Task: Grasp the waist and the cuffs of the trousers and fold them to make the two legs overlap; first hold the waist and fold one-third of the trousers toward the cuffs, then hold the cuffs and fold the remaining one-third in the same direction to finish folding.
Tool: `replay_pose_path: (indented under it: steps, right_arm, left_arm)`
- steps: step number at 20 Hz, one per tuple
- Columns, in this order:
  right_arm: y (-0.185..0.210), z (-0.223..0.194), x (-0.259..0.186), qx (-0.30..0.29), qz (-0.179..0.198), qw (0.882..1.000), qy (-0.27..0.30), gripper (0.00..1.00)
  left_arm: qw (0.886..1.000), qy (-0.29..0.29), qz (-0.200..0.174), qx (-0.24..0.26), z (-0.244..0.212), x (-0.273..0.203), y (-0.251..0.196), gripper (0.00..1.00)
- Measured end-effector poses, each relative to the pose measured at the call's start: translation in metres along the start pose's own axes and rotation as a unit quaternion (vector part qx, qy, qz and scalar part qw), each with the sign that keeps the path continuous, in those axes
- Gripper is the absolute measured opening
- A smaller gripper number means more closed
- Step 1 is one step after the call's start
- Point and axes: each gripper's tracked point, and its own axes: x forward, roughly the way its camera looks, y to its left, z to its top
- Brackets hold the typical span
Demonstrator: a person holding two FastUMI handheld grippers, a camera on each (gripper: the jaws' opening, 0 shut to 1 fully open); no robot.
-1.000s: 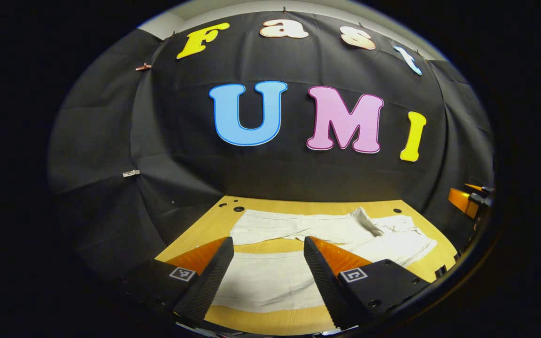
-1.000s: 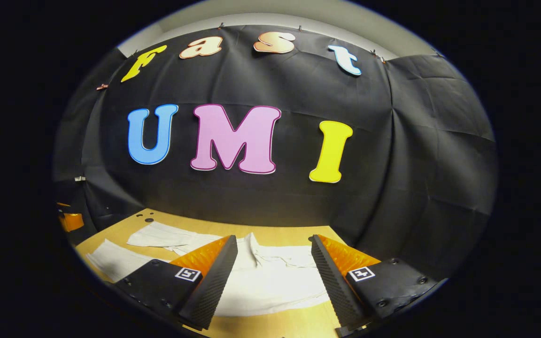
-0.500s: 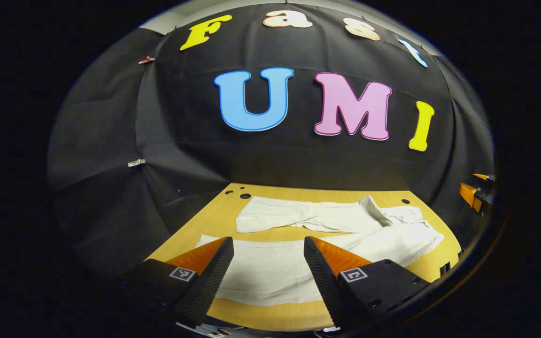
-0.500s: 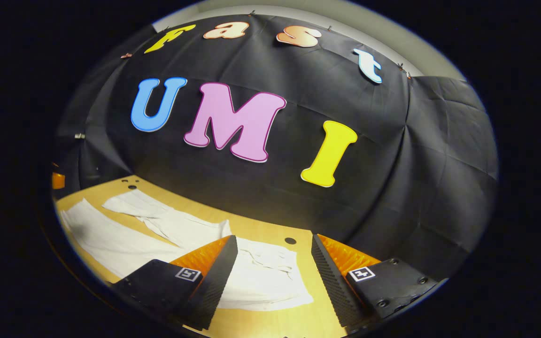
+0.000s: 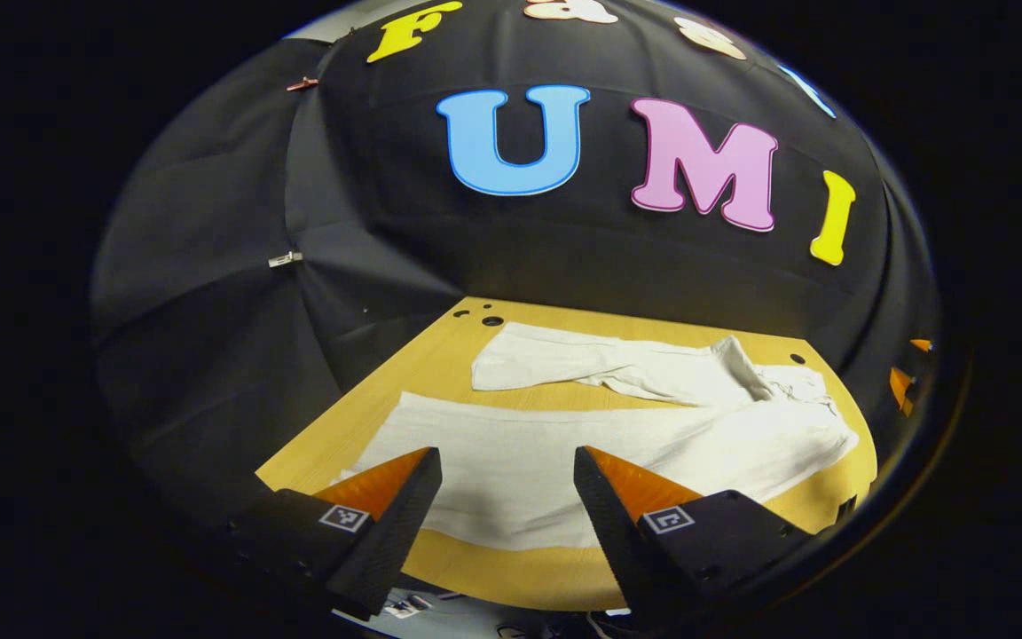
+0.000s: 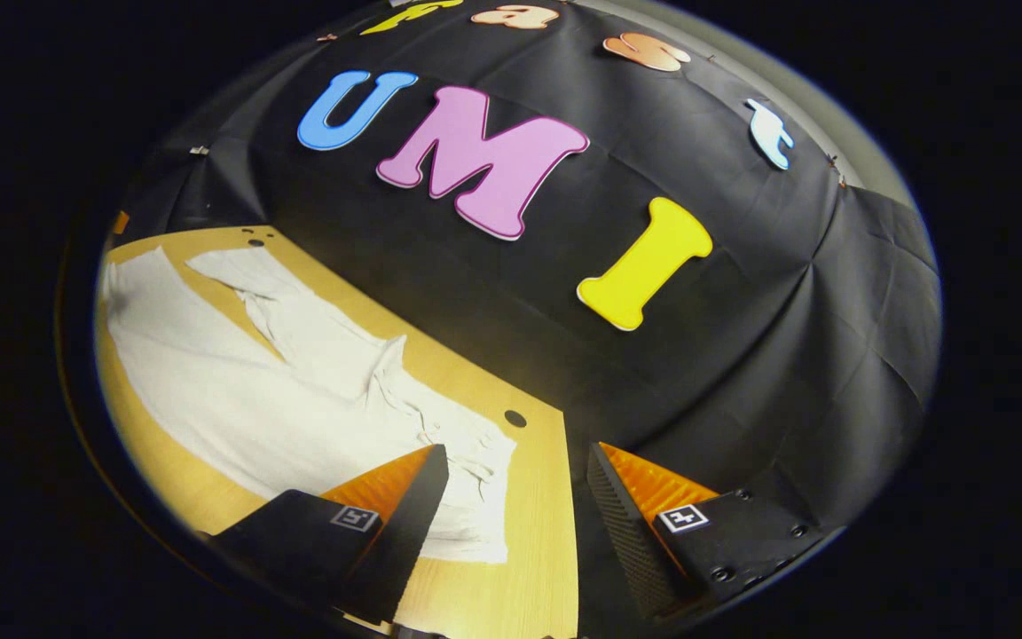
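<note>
Trousers (image 5: 564,461): off-white, creased, spread flat, legs apart, lower centre on your wooden table (image 5: 511,581).
Left gripper (image 5: 507,484): wide, empty.
Right gripper (image 6: 517,479): wide, empty, over waist corner.
Writing: square markers on fingers, unreadable.

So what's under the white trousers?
The trousers lie spread flat on a wooden table, whose bare top shows all around them and between the two legs. Whatever sits directly beneath the cloth is covered, so that part cannot be seen.
</note>
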Motion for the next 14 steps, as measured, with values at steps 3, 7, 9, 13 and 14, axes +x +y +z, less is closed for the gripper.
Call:
replay_pose_path:
  steps: [3, 7, 9, 13, 14]
  right_arm:
    - [0.019, -0.037, 0.015, -0.085, 0.050, 0.995, 0.013, 0.98]
    - [0.043, -0.088, 0.025, -0.210, 0.113, 0.971, 0.022, 0.98]
    - [0.046, -0.114, 0.029, -0.241, 0.136, 0.960, 0.040, 0.98]
    - [0.051, -0.155, 0.038, -0.291, 0.166, 0.939, 0.070, 0.98]
    - [0.053, -0.163, 0.039, -0.303, 0.173, 0.934, 0.076, 0.98]
  left_arm:
    - [1.000, 0.010, 0.005, -0.013, -0.010, -0.003, -0.007, 0.96]
    - [1.000, 0.021, 0.000, -0.023, -0.017, -0.002, -0.019, 0.96]
    - [1.000, 0.022, -0.003, -0.013, -0.016, 0.001, -0.020, 0.96]
    - [1.000, 0.012, 0.000, -0.007, -0.008, 0.010, -0.020, 0.96]
    - [1.000, 0.012, 0.003, -0.011, -0.007, 0.011, -0.020, 0.96]
